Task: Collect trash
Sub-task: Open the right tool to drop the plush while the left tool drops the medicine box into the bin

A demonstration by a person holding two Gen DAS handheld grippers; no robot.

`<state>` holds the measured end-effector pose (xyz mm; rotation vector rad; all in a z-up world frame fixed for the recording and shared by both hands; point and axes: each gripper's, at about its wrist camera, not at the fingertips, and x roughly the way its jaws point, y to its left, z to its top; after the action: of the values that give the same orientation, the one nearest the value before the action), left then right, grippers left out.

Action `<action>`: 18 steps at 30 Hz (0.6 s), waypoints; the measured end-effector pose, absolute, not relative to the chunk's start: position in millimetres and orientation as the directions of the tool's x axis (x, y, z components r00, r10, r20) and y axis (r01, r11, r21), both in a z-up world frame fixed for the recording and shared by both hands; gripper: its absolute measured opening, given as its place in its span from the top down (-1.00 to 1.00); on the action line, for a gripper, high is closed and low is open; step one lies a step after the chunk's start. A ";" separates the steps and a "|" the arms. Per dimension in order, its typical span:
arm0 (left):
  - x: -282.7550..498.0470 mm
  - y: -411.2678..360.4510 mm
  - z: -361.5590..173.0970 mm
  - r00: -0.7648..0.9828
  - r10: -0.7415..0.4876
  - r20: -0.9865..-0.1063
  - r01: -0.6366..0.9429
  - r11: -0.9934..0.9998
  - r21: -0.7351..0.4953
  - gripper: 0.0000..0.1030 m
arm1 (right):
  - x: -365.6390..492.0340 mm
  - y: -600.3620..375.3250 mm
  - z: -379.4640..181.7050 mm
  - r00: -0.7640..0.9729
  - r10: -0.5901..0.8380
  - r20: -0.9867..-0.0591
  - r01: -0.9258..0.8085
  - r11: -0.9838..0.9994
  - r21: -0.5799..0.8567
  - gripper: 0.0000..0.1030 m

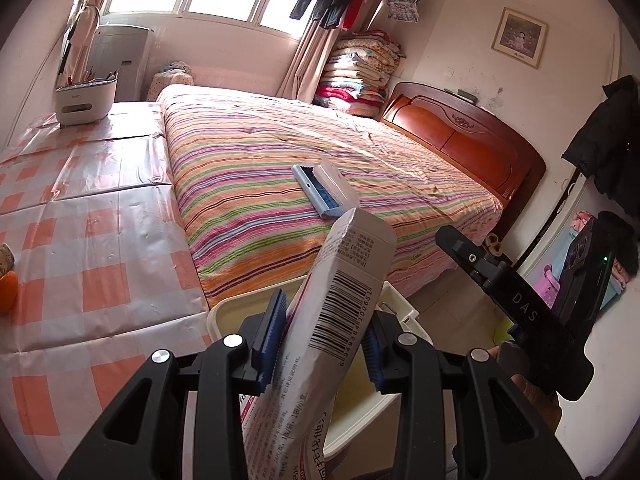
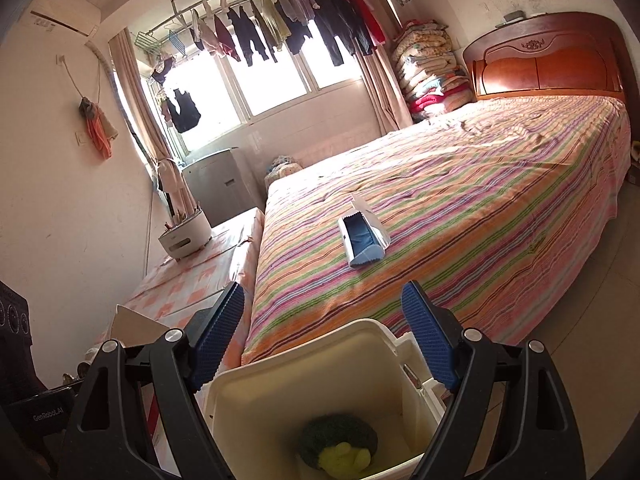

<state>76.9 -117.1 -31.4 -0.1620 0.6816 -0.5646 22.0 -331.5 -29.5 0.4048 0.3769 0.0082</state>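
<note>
My left gripper (image 1: 320,340) is shut on a white carton (image 1: 344,292) with a barcode and holds it tilted above the cream trash bin (image 1: 224,312). My right gripper (image 2: 324,336) is open and empty, right above the same bin (image 2: 320,344), whose bottom holds a dark green and yellow piece of trash (image 2: 340,446). A blue and white wrapper (image 1: 324,190) lies on the striped bed; it also shows in the right wrist view (image 2: 362,236). The right gripper shows in the left wrist view (image 1: 520,300), to the right of the carton.
The striped bed (image 2: 460,208) fills the room's middle, with a wooden headboard (image 1: 460,136). A low table with an orange checked cloth (image 1: 80,220) stands to its left, bearing a white holder (image 1: 86,100) and an orange (image 1: 6,292). Folded quilts (image 1: 360,76) are stacked by the window.
</note>
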 end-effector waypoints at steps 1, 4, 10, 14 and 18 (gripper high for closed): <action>76.4 -119.4 -32.4 0.630 -0.544 -0.554 0.444 0.838 -0.317 0.32 | 22.1 -331.5 -29.5 0.931 0.084 -0.355 0.065 0.920 0.387 -0.55; 75.0 -125.6 -35.0 0.617 -0.547 -0.565 0.455 0.834 -0.311 0.32 | 21.1 -329.3 -28.9 0.934 0.085 -0.347 0.062 0.918 0.392 -0.55; 74.7 -137.5 -40.0 0.586 -0.566 -0.580 0.481 0.819 -0.313 0.31 | 20.1 -330.8 -28.9 0.936 0.082 -0.343 0.065 0.916 0.396 -0.55; 74.2 -141.9 -41.8 0.578 -0.568 -0.585 0.492 0.815 -0.306 0.31 | 20.0 -333.5 -29.9 0.936 0.081 -0.343 0.069 0.912 0.405 -0.56; 73.8 -143.2 -41.4 0.583 -0.564 -0.585 0.493 0.818 -0.297 0.24 | 19.1 -331.9 -29.7 0.935 0.082 -0.344 0.069 0.913 0.403 -0.56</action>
<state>73.8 -143.2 -41.4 -0.1061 0.7200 -0.6186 19.1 -331.9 -29.7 0.4231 0.3643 0.0068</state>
